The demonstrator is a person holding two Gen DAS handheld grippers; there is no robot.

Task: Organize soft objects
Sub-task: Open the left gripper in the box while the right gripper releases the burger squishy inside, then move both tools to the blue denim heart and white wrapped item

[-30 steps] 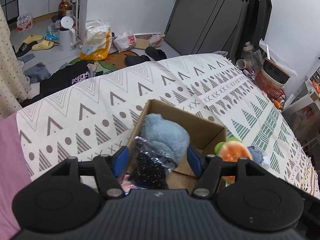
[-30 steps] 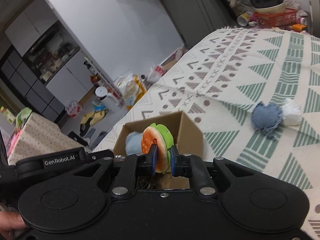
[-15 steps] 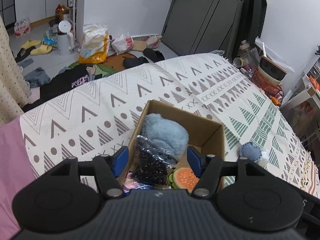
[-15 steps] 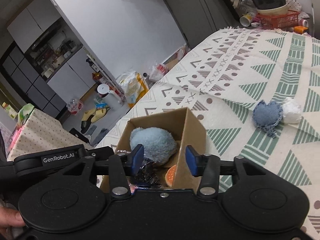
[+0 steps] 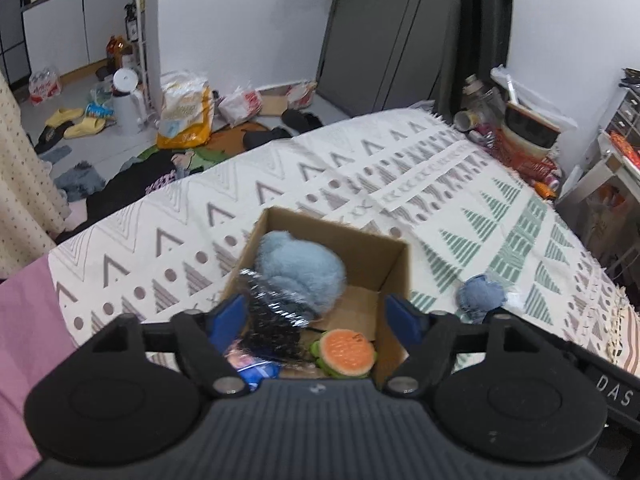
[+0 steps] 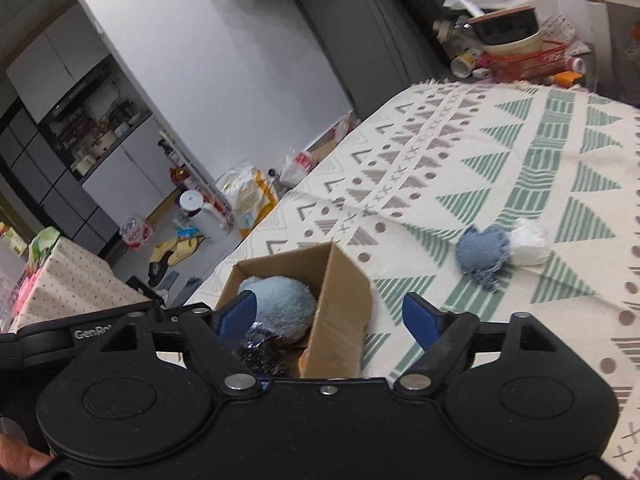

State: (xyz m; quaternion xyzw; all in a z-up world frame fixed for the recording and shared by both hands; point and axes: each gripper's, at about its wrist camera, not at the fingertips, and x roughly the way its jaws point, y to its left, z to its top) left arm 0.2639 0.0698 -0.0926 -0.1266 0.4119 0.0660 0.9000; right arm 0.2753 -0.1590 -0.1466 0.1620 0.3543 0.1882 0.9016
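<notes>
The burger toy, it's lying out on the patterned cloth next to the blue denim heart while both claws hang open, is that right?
Not quite. The burger toy lies inside the cardboard box, beside the fluffy blue plush, as the left wrist view shows. The blue denim heart does lie out on the patterned cloth, and both the left claw and the right claw are open.

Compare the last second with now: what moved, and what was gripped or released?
The right gripper let go of the burger plush, which now lies inside the cardboard box, and opened wide. The left gripper stayed open; the blue fluffy toy and denim heart kept their places.
</notes>
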